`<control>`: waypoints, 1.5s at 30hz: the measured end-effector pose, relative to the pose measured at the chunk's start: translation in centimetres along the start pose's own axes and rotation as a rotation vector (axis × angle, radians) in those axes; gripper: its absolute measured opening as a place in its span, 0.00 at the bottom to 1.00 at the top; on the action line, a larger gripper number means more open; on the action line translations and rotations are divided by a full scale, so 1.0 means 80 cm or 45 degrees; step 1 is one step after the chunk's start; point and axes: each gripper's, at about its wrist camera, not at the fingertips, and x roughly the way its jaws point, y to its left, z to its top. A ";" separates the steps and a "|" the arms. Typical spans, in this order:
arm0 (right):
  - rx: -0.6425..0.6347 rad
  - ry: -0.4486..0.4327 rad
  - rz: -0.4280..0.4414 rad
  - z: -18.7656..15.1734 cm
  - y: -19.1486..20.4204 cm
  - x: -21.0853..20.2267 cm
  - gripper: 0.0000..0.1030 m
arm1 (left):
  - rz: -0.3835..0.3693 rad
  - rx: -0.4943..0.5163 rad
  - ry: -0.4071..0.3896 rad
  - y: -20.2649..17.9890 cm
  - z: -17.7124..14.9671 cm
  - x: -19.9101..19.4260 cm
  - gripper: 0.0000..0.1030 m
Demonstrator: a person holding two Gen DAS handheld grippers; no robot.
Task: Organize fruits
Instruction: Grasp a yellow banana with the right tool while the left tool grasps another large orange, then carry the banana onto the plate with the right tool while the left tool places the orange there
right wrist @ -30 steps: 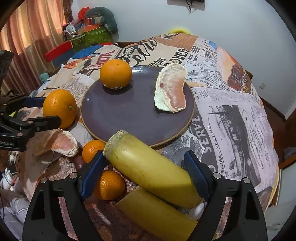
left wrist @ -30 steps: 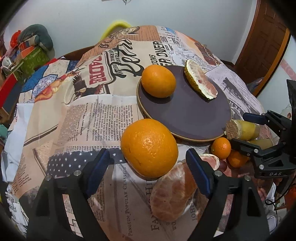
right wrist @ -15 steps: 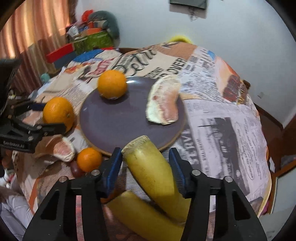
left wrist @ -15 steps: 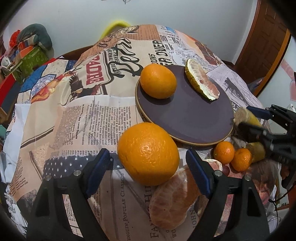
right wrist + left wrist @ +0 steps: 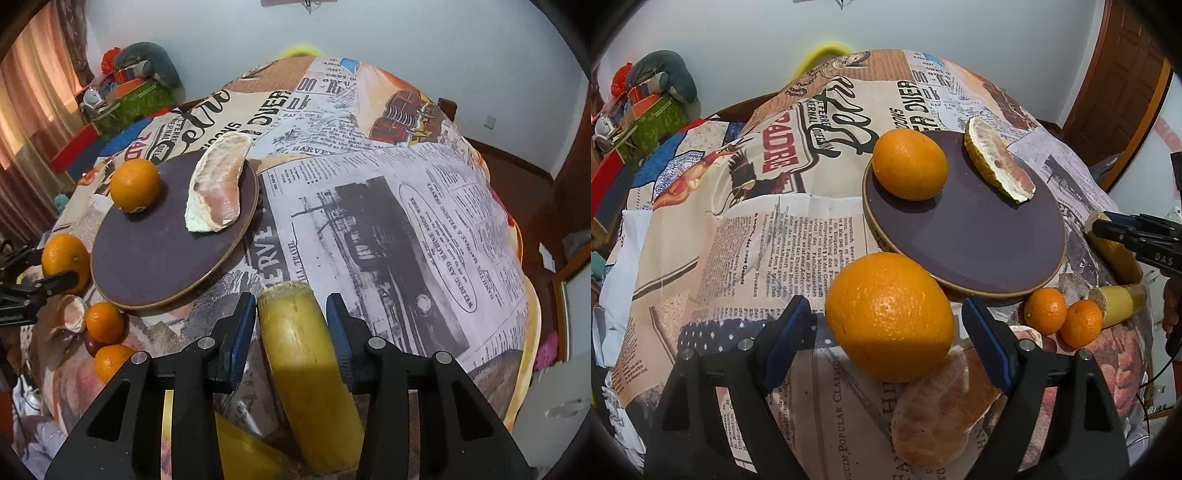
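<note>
My left gripper [image 5: 886, 332] is open, its fingers on either side of a large orange [image 5: 889, 316] lying on the newspaper-print cloth, apart from it. A peeled pomelo segment [image 5: 934, 402] lies just before it. My right gripper [image 5: 291, 328] is shut on a yellow sugarcane-like stalk piece [image 5: 306, 373]. A dark round plate [image 5: 964, 236] holds a second orange [image 5: 909, 164] and a pomelo wedge [image 5: 997, 166]. Two small tangerines [image 5: 1045, 311] lie beside the plate's near rim.
A second yellow stalk piece [image 5: 1119, 300] lies by the tangerines. The table drops off on all sides under the cloth [image 5: 406, 206]. Boxes and clutter [image 5: 646, 122] stand at the far left, a wooden door [image 5: 1123, 77] at the right.
My right gripper closed on the stalk piece and swung it to the right, away from the plate. My left gripper moved slightly closer to the large orange and stayed open.
</note>
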 end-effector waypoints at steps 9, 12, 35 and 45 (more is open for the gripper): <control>-0.056 0.038 -0.002 -0.013 -0.005 0.001 0.38 | -0.028 -0.036 -0.032 0.006 -0.001 0.003 0.71; -0.050 0.022 -0.012 -0.013 -0.004 0.002 0.37 | -0.065 -0.049 -0.031 0.008 0.000 0.005 0.63; -0.011 -0.249 0.031 0.015 0.016 -0.077 0.34 | -0.049 -0.036 -0.198 0.001 0.023 -0.064 0.63; -0.060 -0.318 0.099 0.030 0.046 -0.092 0.34 | -0.070 -0.011 -0.255 -0.015 0.043 -0.077 0.63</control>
